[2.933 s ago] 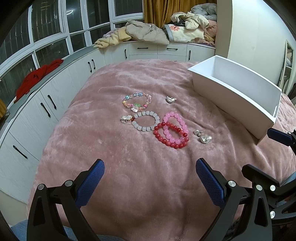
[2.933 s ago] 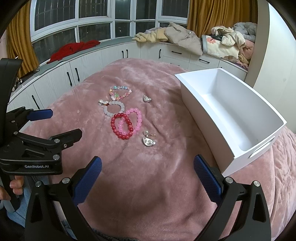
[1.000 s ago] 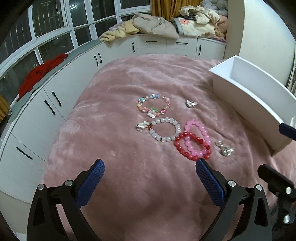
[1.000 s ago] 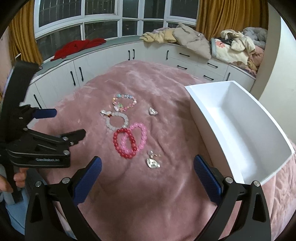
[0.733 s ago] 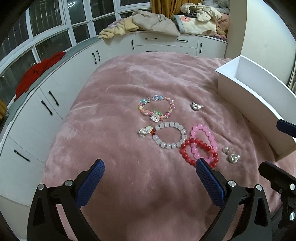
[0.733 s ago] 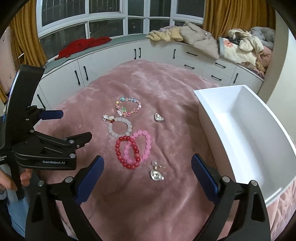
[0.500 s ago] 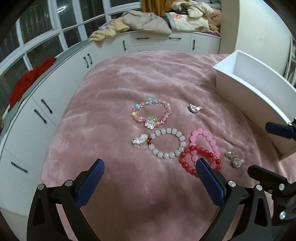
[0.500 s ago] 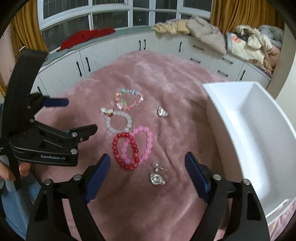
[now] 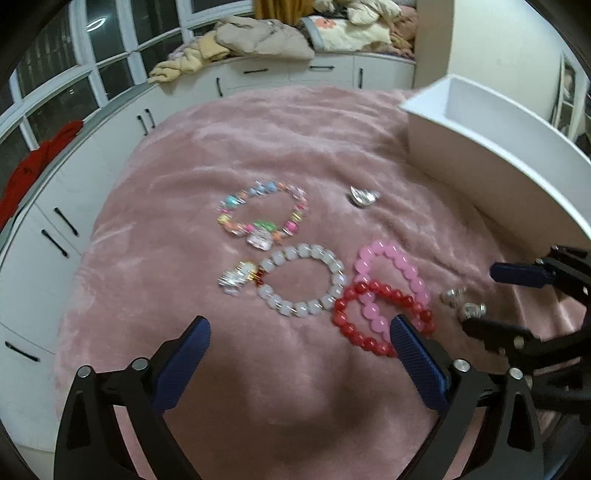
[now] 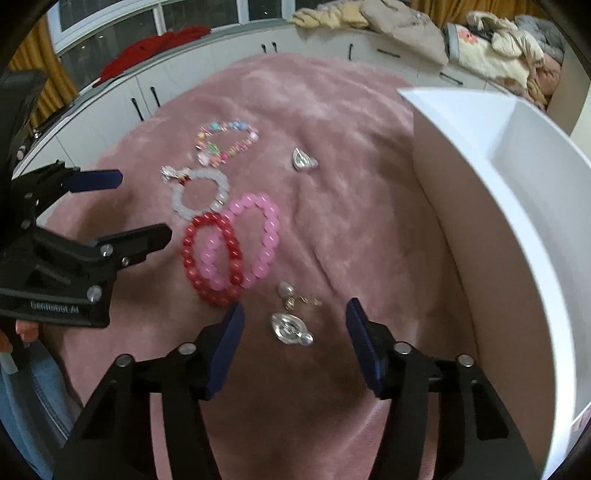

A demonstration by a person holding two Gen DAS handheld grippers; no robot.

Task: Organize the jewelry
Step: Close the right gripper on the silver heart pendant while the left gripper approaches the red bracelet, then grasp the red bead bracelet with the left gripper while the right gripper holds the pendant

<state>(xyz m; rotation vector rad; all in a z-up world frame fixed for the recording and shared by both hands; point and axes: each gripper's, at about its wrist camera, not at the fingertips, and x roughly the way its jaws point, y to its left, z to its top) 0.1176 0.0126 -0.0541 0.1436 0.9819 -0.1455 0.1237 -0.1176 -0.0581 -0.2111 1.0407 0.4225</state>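
Jewelry lies on a pink plush blanket [image 9: 280, 140]. A multicoloured bead bracelet [image 9: 264, 218], a pale grey bead bracelet [image 9: 301, 282] with a silver charm, a pink bracelet [image 9: 391, 273] and a red bracelet [image 9: 373, 317] overlapping it lie in a group. A silver piece [image 9: 364, 195] lies apart, farther back. My left gripper [image 9: 299, 350] is open, low over the blanket just before the grey bracelet. My right gripper [image 10: 293, 328] is open, its fingers either side of a silver earring [image 10: 291, 328] and small earrings [image 10: 291, 293]. The white box [image 10: 517, 206] stands to the right.
White cabinets [image 9: 55, 221] with black handles curve around the bed's left and far side. Clothes are piled on the far ledge [image 9: 258, 33]. A red garment [image 9: 33, 166] lies on the left ledge. The box's near wall [image 9: 491, 166] stands close to the earrings.
Both grippers have moved forward and down toward the jewelry. The right gripper's fingers have narrowed and now bracket the silver earring. The left gripper stays wide open.
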